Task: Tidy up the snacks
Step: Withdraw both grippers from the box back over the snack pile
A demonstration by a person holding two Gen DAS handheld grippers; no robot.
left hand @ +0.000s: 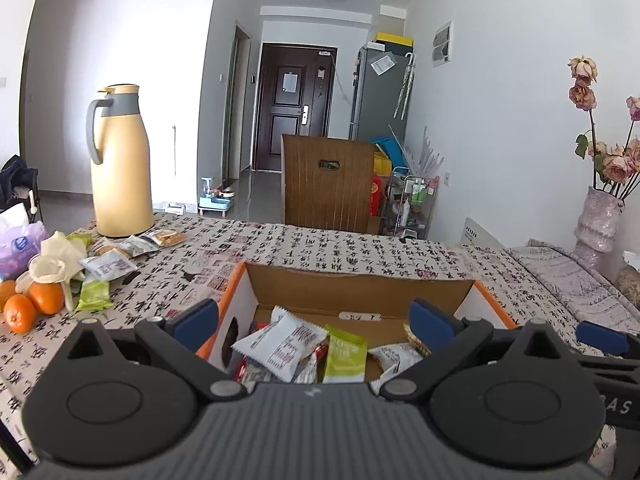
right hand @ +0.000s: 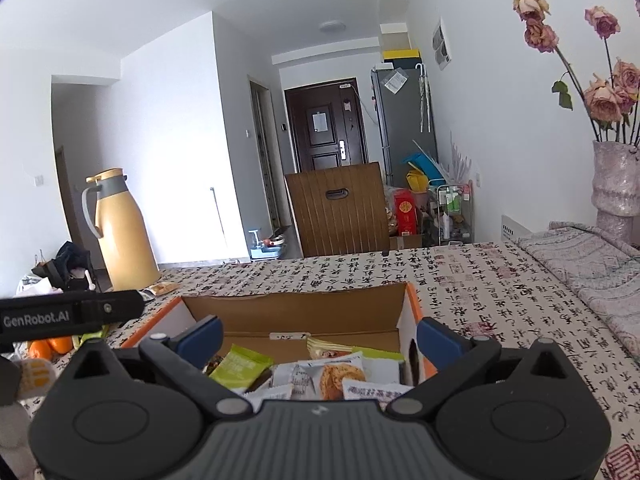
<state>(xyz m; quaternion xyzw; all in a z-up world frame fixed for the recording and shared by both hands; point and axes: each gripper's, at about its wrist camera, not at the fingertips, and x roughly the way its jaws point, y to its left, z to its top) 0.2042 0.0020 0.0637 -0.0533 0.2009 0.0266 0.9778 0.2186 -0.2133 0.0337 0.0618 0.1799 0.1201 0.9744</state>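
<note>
An open cardboard box (left hand: 360,286) (right hand: 296,314) with orange edges sits on the patterned tablecloth and holds several snack packets, among them a white one (left hand: 280,346) and a green one (left hand: 345,354) (right hand: 238,366). My left gripper (left hand: 316,320) hovers open over the box with nothing between its blue pads. My right gripper (right hand: 318,338) also stands open and empty above the box. More loose snack packets (left hand: 108,266) lie on the cloth at the left, near a green packet (left hand: 94,294). The left gripper's body (right hand: 68,314) shows at the left of the right wrist view.
A tall yellow thermos jug (left hand: 118,164) (right hand: 120,228) stands at the back left. Oranges (left hand: 30,304) and a tissue pack (left hand: 20,248) lie at the left edge. A vase of dried roses (left hand: 598,220) (right hand: 616,184) stands at the right. A wooden chair back (left hand: 328,182) rises beyond the table.
</note>
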